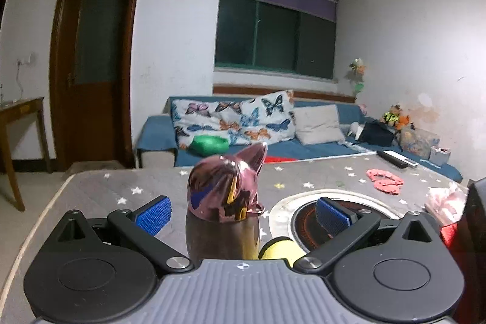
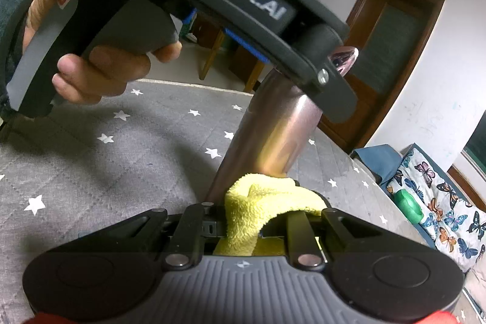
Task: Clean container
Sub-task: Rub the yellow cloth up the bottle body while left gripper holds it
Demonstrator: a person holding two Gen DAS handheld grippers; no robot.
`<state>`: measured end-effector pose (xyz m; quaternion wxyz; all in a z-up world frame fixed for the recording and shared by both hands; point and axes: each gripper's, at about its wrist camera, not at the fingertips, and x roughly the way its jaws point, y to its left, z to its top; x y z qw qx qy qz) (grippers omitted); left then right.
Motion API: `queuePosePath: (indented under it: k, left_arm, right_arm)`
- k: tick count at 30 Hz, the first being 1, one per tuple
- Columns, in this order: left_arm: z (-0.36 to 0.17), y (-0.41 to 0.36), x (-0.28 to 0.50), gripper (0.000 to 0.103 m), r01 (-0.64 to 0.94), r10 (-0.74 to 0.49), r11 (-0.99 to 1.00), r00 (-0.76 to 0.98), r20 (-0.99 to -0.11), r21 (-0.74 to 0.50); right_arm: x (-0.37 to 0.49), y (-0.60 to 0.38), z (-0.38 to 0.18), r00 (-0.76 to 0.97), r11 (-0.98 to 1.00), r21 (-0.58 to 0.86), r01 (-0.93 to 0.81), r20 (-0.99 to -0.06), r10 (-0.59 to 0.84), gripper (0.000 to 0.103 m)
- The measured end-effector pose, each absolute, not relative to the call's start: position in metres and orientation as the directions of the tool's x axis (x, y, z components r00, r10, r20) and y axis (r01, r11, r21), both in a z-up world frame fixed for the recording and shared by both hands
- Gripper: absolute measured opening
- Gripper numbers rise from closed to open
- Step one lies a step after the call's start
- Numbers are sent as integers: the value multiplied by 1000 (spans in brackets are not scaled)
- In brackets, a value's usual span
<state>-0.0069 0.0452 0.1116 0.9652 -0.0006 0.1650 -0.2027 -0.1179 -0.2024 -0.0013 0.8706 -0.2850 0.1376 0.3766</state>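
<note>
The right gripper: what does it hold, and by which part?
The right gripper is shut on the yellow cloth, pinching its bunched middle; the cloth's front presses against the metallic bottle.

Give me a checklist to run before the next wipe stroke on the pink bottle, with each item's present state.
1. Yellow cloth held by right tongs: ok, tongs shut on it.
2. Cloth touching pink bottle: ok, pressed against the lower body.
3. Bottle upright on grey star-print cover: ok.
4. Left tongs steadying the bottle: not ok, blue pads stand apart on either side, not touching.
5. Cat-ear lid seated: ok, still on.
6. Where dirt remains on the bottle: cannot tell.
</note>
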Motion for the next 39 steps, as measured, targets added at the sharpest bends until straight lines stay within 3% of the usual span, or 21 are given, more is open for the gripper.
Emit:
queuePosePath:
  k: [9, 17, 21, 27, 39]
  left_arm:
    - [105, 39, 9, 103, 338, -347, 937, 884, -313, -84]
    - [92, 27, 25, 103, 310, -293, 950, 870, -396, -21]
    - [87, 28, 33, 103, 354, -353, 932, 829, -434, -82]
    - [88, 34, 38, 103, 331, -362, 932, 828, -428, -146]
    - [88, 20, 41, 103, 283, -288, 956, 863, -415, -77]
  right_arm:
    - [-117, -204, -2, 681, 560, -389, -732, -457, 572, 14]
    - [-117, -201, -3, 680, 564, -382, -732, -458, 572, 14]
    - [-118, -199, -2, 680, 561, -385, -733, -459, 572, 14]
    - [-118, -199, -1, 680, 565, -381, -732, -461, 570, 14]
    - [-117, -194, -1, 673, 567, -368, -737, -472, 569, 14]
